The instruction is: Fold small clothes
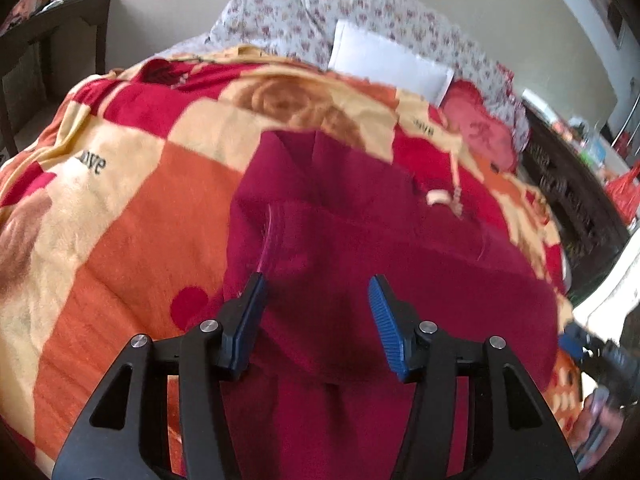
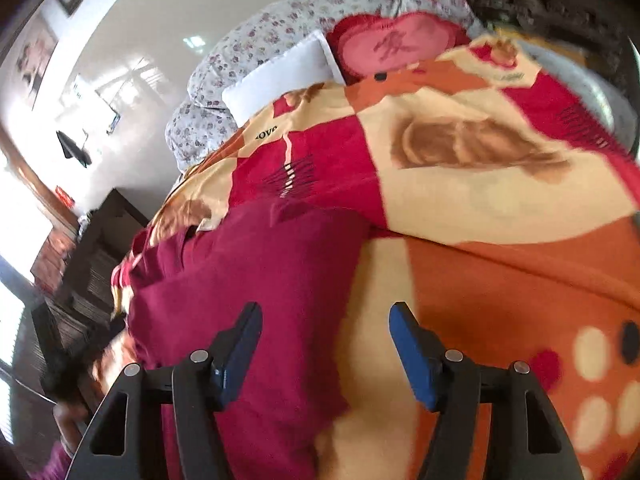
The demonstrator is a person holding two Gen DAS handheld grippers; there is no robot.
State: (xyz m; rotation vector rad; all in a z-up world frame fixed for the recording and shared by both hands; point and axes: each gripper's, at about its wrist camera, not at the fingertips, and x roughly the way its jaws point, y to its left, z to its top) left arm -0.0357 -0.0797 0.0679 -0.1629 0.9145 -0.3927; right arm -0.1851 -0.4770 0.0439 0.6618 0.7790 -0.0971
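A dark maroon garment (image 1: 360, 248) lies partly folded on a red, orange and cream blanket (image 1: 140, 208). My left gripper (image 1: 317, 282) hovers over the garment's middle, its blue pads apart, with no cloth pinched between them. In the right wrist view the garment (image 2: 260, 272) fills the centre left. My right gripper (image 2: 325, 309) is open over the garment's right edge, where it meets the blanket (image 2: 500, 280). No cloth is held in its jaws. A blurred dark shape at the right edge of the left wrist view is the other gripper.
A white pillow (image 1: 390, 64), a floral quilt (image 1: 304, 12) and a red heart cushion (image 1: 478, 128) lie at the bed's far end. Dark wooden furniture (image 1: 568, 184) runs along the right side of the bed, and a dark table (image 1: 60, 32) stands at the far left.
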